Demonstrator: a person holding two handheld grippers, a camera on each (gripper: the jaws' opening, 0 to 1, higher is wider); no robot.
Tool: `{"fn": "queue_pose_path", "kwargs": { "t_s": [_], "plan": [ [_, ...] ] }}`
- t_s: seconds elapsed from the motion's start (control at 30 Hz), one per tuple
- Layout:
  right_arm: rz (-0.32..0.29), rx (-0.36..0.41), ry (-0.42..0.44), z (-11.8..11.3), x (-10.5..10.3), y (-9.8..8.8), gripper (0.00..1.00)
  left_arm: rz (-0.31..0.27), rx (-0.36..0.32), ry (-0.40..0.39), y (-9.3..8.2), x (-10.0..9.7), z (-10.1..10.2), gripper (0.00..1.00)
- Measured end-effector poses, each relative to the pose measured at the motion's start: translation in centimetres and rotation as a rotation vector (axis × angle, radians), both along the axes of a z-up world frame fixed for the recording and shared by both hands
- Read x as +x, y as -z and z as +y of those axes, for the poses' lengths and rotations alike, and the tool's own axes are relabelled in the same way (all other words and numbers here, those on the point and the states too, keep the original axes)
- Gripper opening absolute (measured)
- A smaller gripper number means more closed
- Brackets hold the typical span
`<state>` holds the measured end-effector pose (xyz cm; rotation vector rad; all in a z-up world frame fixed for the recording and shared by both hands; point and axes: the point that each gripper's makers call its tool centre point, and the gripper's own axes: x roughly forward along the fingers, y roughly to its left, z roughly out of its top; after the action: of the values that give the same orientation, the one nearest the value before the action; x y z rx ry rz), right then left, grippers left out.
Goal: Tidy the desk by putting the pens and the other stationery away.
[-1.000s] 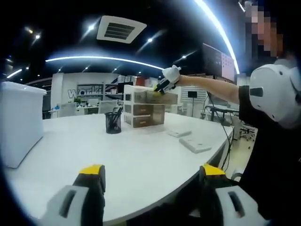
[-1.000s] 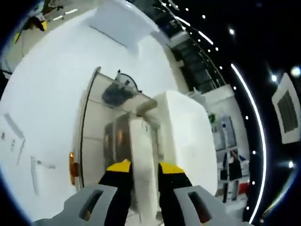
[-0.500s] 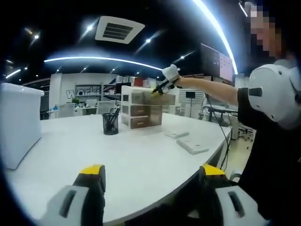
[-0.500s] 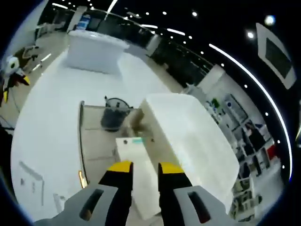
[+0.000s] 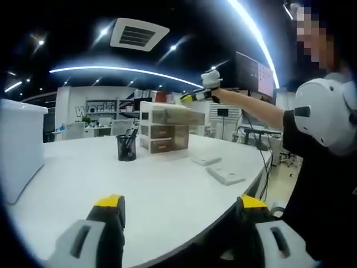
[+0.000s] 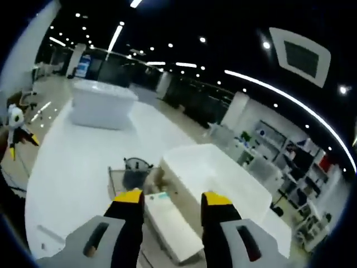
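White worktop (image 5: 167, 184) stretches ahead of the left gripper (image 5: 177, 220), fingers spread and empty. Beyond them stand a pen cup (image 5: 126, 148) and a drawer unit (image 5: 162, 127), with two flat pieces (image 5: 226, 174) to the right. The right gripper (image 6: 174, 196), fingers parted, hovers above that unit's open top drawer, where a white box (image 6: 173, 225) lies between its fingertips.

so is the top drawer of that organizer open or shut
Open: the top drawer juts out past the two below, with the right claw above it.
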<state>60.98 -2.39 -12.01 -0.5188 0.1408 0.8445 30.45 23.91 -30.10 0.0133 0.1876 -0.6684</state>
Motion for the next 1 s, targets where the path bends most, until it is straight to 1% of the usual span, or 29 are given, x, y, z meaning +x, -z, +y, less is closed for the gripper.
{"fn": "queue_pose_path", "kwargs": {
  "t_s": [0.03,0.13,0.23,0.4,0.63,0.87,1.0],
  "plan": [
    [-0.011,0.012,-0.002,-0.4,-0.2,-0.4,0.4,0.0,-0.002,0.003,0.0,0.1,-0.1,0.81],
    [-0.025,0.041,-0.01,-0.9,-1.7,-0.7,0.44,0.004,-0.006,0.019,0.1,0.5,-0.8,0.81],
    [-0.041,0.062,-0.021,-1.6,-3.7,-0.7,0.45,0.011,-0.006,0.038,0.2,0.8,-1.5,0.81],
    [-0.061,0.098,-0.035,-2.4,-6.4,-0.4,0.47,0.007,-0.002,0.065,-0.2,1.1,-2.4,0.81],
    [-0.071,0.14,-0.036,-3.5,-10.2,0.9,0.47,0.017,0.004,0.096,-0.2,1.7,-3.5,0.81],
    [-0.061,0.178,-0.023,-4.6,-14.2,3.2,0.48,0.017,0.009,0.117,-0.4,2.0,-4.1,0.81],
    [-0.052,0.227,-0.012,-5.0,-16.5,4.4,0.49,0.023,0.01,0.126,-0.2,2.3,-4.5,0.81]
  ]
}}
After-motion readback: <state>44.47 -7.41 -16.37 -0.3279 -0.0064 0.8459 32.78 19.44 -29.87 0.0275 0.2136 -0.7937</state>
